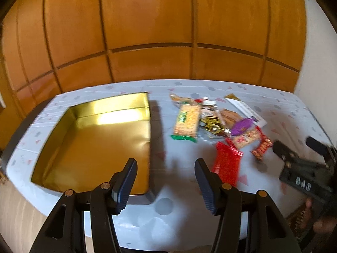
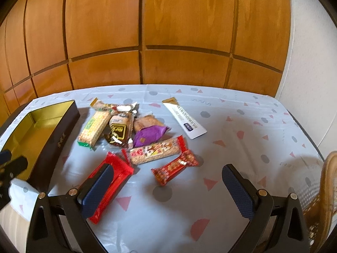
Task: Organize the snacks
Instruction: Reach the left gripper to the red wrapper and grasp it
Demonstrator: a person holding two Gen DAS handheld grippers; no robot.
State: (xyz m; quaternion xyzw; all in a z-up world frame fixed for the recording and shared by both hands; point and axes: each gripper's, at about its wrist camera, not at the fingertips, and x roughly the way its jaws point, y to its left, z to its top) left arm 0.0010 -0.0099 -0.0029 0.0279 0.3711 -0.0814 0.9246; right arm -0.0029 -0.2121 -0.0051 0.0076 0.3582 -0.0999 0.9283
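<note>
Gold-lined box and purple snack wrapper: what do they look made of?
The gold-lined box looks like tin or foil-lined card: its inside is shiny gold and mirrors a bright light patch. The purple snack wrapper looks like thin glossy plastic film, crinkled and puffed.

This looks like a room in a home. Warm wooden panelling [image 2: 168, 31] with dark grooves covers the wall behind the tabletop [image 2: 242, 147], which wears a pale blue plastic cloth printed with pink triangles and grey dots (party-style). A white plastered wall [image 2: 311, 73] meets the panelling at the right, and a woven wicker chair [image 2: 328, 185] stands at the tabletop's right edge.
</note>
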